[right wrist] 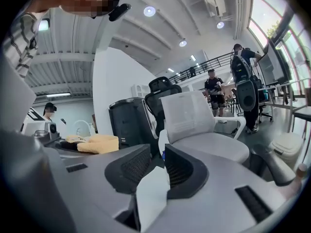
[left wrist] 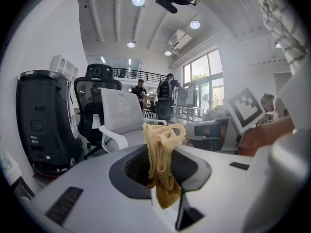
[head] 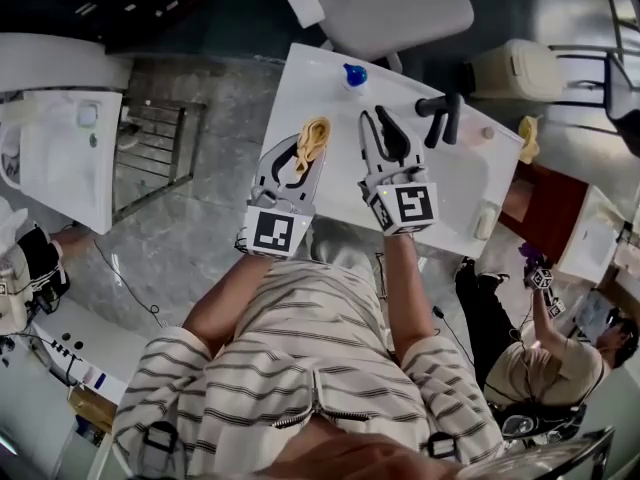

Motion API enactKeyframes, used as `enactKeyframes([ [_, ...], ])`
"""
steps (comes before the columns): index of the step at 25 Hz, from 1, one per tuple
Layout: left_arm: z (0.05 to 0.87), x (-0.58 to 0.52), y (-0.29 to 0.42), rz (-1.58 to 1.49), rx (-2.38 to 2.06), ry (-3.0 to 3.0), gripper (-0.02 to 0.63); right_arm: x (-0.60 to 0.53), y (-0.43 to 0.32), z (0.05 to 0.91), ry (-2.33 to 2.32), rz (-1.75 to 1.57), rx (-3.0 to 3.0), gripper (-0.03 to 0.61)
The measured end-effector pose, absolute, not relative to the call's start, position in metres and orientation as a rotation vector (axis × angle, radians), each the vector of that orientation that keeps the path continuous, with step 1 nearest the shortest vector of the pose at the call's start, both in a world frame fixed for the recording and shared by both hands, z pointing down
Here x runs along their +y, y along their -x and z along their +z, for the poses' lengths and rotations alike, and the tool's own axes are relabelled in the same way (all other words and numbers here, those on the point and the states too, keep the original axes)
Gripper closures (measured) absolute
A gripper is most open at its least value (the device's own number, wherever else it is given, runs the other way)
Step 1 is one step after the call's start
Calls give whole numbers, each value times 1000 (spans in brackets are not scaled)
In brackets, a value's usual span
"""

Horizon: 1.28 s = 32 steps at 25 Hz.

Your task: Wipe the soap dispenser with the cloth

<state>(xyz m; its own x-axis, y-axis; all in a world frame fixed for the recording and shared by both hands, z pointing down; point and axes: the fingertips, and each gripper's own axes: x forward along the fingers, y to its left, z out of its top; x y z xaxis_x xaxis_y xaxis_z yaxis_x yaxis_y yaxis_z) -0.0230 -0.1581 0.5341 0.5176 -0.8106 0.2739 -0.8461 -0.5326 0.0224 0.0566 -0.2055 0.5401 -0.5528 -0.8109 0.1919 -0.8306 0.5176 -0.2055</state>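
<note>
Hanging lengthwise downward, the cloth (left wrist: 163,164) sits pinched in left tongs (head: 303,148); right tongs (right wrist: 158,159) gape.

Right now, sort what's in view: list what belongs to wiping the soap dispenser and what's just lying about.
For the job: soap dispenser, cloth, left hand-held gripper clamping it.
Lying about: black fixture, second yellow cloth, office chair.

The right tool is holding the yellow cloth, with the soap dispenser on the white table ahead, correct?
No, the left tool holds the yellow cloth, as the left gripper view shows; the soap dispenser is on the white table ahead.
</note>
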Motion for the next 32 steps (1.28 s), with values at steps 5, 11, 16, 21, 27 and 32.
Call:
enactKeyframes([
  [5,542,-163,20,354,-1419,-2605,522,-221,-54,561,-1380,400,-2672,445],
  [11,557,-166,23,364,-1417,-2547,522,-242,-51,585,-1328,383,-2673,403],
  [16,564,-168,22,368,-1413,-2533,522,-253,-47,605,-1291,395,-2659,367],
  [21,567,-172,20,362,-1426,-2521,522,-259,-43,625,-1270,391,-2639,367],
  [27,570,-173,25,361,-1432,-2501,522,-269,-40,634,-1296,392,-2614,384],
  [32,571,-173,30,379,-1451,-2487,522,-276,-38,636,-1295,342,-2631,401],
])
